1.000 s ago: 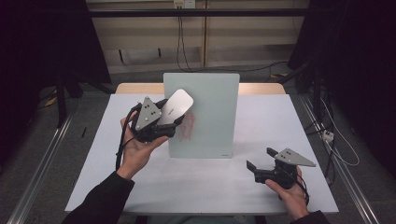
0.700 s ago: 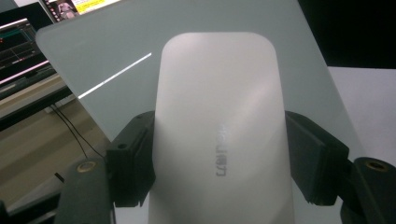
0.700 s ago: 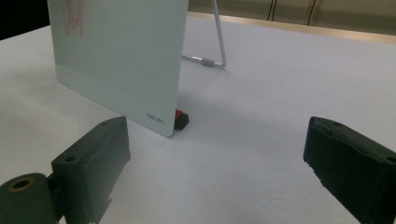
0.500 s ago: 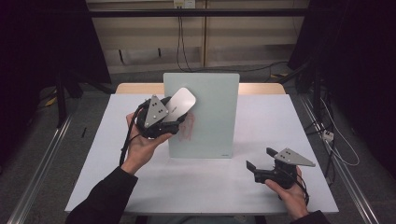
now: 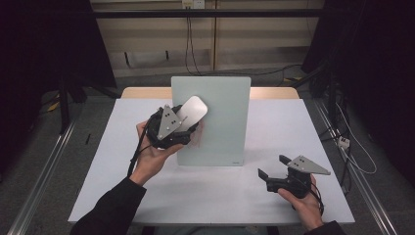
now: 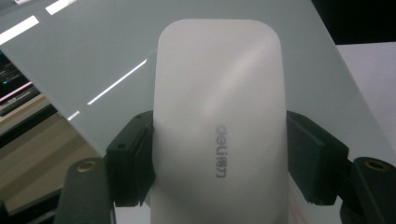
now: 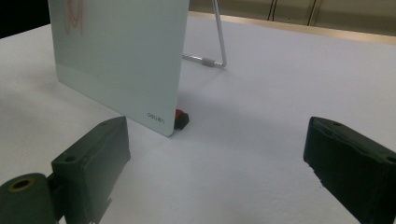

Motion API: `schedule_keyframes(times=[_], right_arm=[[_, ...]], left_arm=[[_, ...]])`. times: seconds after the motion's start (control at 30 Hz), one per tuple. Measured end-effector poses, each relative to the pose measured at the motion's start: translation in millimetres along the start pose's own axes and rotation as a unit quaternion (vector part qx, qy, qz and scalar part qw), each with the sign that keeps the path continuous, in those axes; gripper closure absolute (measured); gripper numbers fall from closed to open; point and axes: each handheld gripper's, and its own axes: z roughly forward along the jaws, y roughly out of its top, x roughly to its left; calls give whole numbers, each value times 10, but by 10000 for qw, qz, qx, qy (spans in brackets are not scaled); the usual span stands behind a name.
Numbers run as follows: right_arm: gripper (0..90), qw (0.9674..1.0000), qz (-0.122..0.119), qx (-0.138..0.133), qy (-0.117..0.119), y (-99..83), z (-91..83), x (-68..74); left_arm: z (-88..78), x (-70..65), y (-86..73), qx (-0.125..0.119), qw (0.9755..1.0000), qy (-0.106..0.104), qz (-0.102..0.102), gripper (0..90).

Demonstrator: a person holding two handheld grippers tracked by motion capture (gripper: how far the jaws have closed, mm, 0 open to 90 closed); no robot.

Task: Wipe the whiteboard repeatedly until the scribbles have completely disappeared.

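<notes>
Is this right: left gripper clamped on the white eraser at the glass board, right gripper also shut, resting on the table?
Not quite: the right gripper is open, its jaws wide apart with nothing between them, per the right gripper view. The left gripper does clamp the white eraser at the glass board.

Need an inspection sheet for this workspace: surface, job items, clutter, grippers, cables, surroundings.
Surface: white table top, bare where visible.
Job's things: pale frosted glass writing board stands upright on a wire stand, faint red marks on its face; white oblong eraser held in front of the board's face, contact unclear.
Clutter: small red and black piece at the board's lower corner.
Grippers: left gripper shut on the eraser; right gripper open, low over the table.
Cables: black cable trails from the left gripper.
Surroundings: dark curtains, floor cables.
</notes>
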Motion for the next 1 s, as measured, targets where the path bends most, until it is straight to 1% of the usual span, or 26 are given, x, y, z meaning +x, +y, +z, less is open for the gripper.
schedule_keyframes(times=[0.03, 0.07, 0.2, 0.3, 0.37, 0.43, 0.5, 0.6, 0.73, 0.93, 1.0], right_arm=[[68, 10000, -2, 3, 1, 0, 0, 0], [68, 10000, -7, 17, -2, 0, -1, 1], [68, 10000, -7, 15, 1, 1, -1, 1], [69, 10000, -22, 19, 3, 1, -2, 1], [69, 10000, -9, 19, -1, 1, -1, 1], [69, 10000, -3, 22, 7, 1, -1, 2], [69, 10000, -11, 10, 4, 1, -1, 2], [69, 10000, -13, 3, 8, 1, -1, 3], [69, 10000, -13, 4, 12, 1, -1, 1], [70, 10000, -22, 14, 31, 1, -2, 2], [70, 10000, -20, 12, 35, 1, -3, 4]], left_arm=[[7, -27, -16, 33, 10000, -9, 68, 311], [10, -45, -26, 56, 10000, -30, 50, 311], [32, -122, -74, 126, 9998, -132, 117, 311], [39, -149, -98, 148, 9997, -194, 76, 312], [45, -163, -95, 177, 9996, -195, 127, 312], [47, -154, -86, 177, 9996, -209, 86, 311], [51, -163, -72, 186, 9996, -157, 150, 311], [51, -121, -18, 164, 9997, -128, 135, 311], [37, -17, 73, 55, 10000, -31, 17, 311], [12, 95, 164, -30, 9999, 131, 19, 311], [8, 107, 169, -35, 9999, 160, 34, 311]])
